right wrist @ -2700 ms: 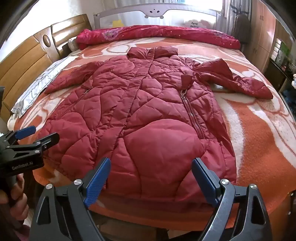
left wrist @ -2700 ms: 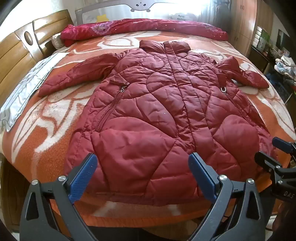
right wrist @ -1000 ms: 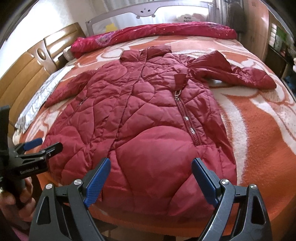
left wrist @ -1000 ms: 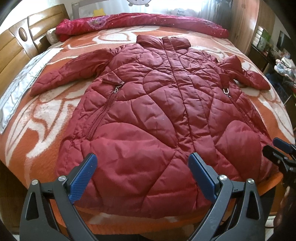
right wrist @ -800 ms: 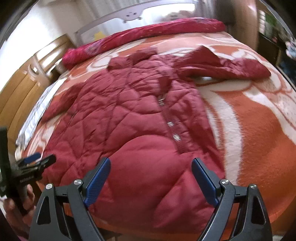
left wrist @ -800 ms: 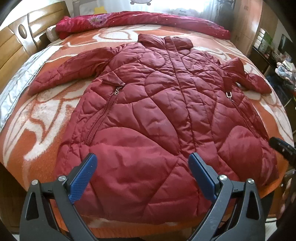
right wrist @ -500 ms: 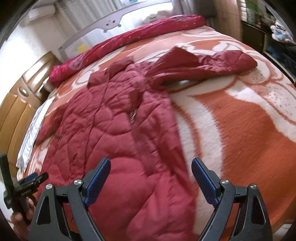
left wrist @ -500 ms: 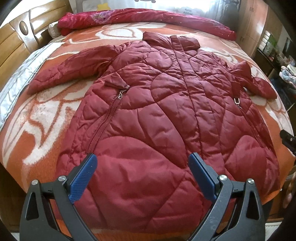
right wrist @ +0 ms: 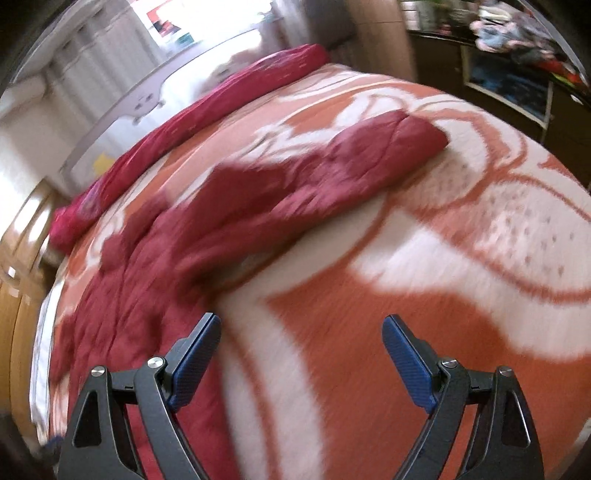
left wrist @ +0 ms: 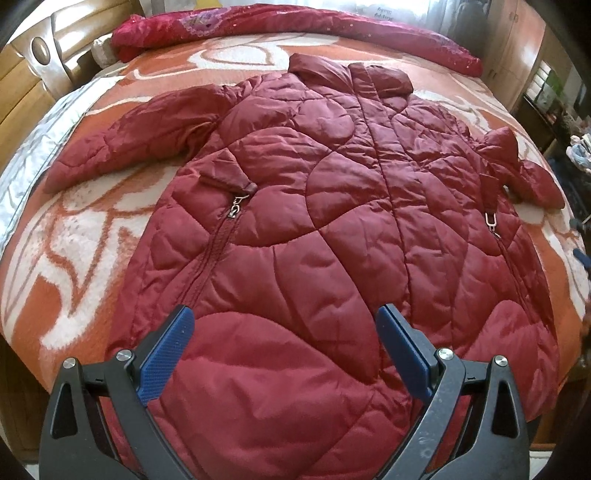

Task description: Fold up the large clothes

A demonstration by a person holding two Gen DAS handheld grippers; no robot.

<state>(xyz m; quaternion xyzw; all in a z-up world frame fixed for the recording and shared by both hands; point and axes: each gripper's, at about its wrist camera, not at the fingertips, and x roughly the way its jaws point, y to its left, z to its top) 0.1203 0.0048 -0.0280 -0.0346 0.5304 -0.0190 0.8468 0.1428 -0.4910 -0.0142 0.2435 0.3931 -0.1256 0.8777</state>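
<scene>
A dark red quilted coat point(left wrist: 332, 229) lies spread flat, front up, on a bed covered by an orange and white blanket point(left wrist: 85, 236). Its collar point(left wrist: 351, 74) points toward the far end of the bed, where a rolled red quilt point(left wrist: 295, 26) lies across the blanket beyond the collar. The hem hangs near the close edge of the bed. One sleeve point(left wrist: 136, 136) stretches out from the coat toward a wooden headboard point(left wrist: 33, 62), with a pale sheet point(left wrist: 22, 173) between sleeve and headboard. The other sleeve point(left wrist: 524, 170) is bent and lies just beside the coat's opposite flank. A zip pull point(left wrist: 234, 208) sits on the pocket on the headboard side of the coat, and a second one point(left wrist: 490, 219) on the other side.

The left gripper point(left wrist: 284, 354) hangs over the lower part of the coat, its blue-padded jaws spread wide with nothing between them and not touching the cloth.

The right wrist view is blurred. The right gripper point(right wrist: 301, 360) is off the coat's side, over bare blanket point(right wrist: 369, 369), and its jaws stand wide apart and empty. The coat point(right wrist: 147, 288) lies past the gripper's left finger, which overlaps the coat's edge in the picture, and the bent sleeve point(right wrist: 351, 166) reaches across the blanket beyond the gripper. A dark cabinet point(right wrist: 517, 81) stands past the bed.
</scene>
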